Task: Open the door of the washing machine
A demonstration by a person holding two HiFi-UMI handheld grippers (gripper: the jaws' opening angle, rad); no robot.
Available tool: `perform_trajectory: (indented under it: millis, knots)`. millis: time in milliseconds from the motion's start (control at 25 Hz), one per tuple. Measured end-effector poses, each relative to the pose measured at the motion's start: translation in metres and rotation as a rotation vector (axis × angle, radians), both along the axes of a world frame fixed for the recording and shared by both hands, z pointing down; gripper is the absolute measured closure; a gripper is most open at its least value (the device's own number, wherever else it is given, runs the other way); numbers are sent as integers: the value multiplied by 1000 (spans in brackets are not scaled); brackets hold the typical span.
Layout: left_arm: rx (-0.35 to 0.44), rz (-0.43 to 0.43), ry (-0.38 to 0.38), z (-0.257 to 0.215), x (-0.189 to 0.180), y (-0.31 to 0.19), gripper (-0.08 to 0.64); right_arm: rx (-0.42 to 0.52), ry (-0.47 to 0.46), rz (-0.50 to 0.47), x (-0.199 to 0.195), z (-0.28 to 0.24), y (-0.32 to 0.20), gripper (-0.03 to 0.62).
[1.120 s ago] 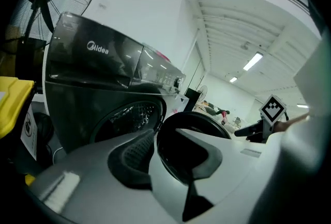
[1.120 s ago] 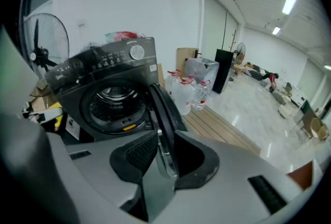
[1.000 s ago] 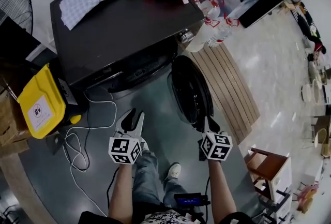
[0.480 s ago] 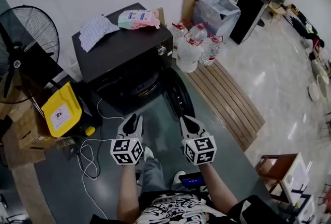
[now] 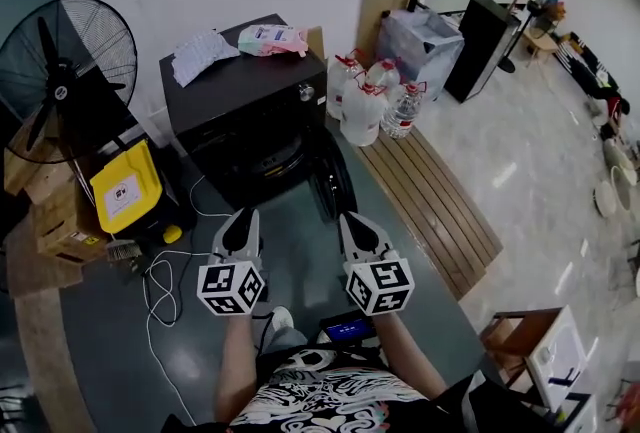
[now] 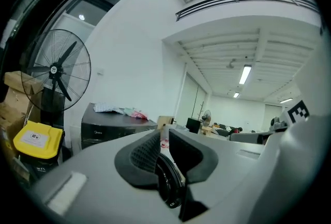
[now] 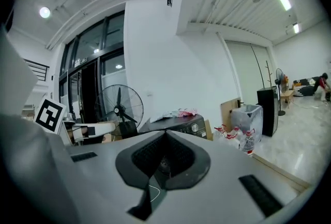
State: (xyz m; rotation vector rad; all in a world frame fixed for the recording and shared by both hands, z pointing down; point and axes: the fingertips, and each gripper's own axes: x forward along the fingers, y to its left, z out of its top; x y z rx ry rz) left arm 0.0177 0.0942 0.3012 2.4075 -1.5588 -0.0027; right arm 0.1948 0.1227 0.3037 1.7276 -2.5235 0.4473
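Observation:
In the head view, the black front-loading washing machine (image 5: 245, 111) stands against the white wall, and its round door (image 5: 335, 179) hangs open to the right. Both grippers are held up side by side, well short of the machine and touching nothing. My left gripper (image 5: 244, 218) points toward the machine's front. Its jaws are closing to a thin gap with nothing between them (image 6: 163, 137). My right gripper (image 5: 350, 220) points toward the open door and is shut on nothing (image 7: 165, 134). The machine also shows far off in the left gripper view (image 6: 111, 125) and in the right gripper view (image 7: 178, 123).
A checked cloth (image 5: 203, 56) and a pink packet (image 5: 272, 39) lie on the machine. To its left are a standing fan (image 5: 60, 71), a yellow box (image 5: 125, 186), cardboard boxes (image 5: 50, 211) and a white cable (image 5: 165, 281). Water bottles (image 5: 375, 101) and a wooden slatted board (image 5: 430, 191) are at right.
Both grippers have risen and drawn back from the machine. The right one has left the edge of the open door. The left jaws have narrowed.

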Motion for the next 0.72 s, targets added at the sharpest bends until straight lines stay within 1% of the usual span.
perform_trajectory:
  millis: [160,280,400,520,560,720]
  knots:
    - [0,-2,-25,3,-1,8,508,7,34,23,7,-4,3,591]
    - [-3,-39,-40,4,-9,8,532,23,51,26,7,-8,4,591]
    - [14,-55,-12,0,-15,10,532,21,48,22,7,-7,5,591]
    - [53,-51,63,-11,-18,12,532,24,48,18,7,-8,4,591]
    - [54,-55,69,-11,-19,11,532,25,47,16,7,-8,3,591]
    - [38,-65,45,-8,-19,7,532,20,44,12,10,-7,0,591]
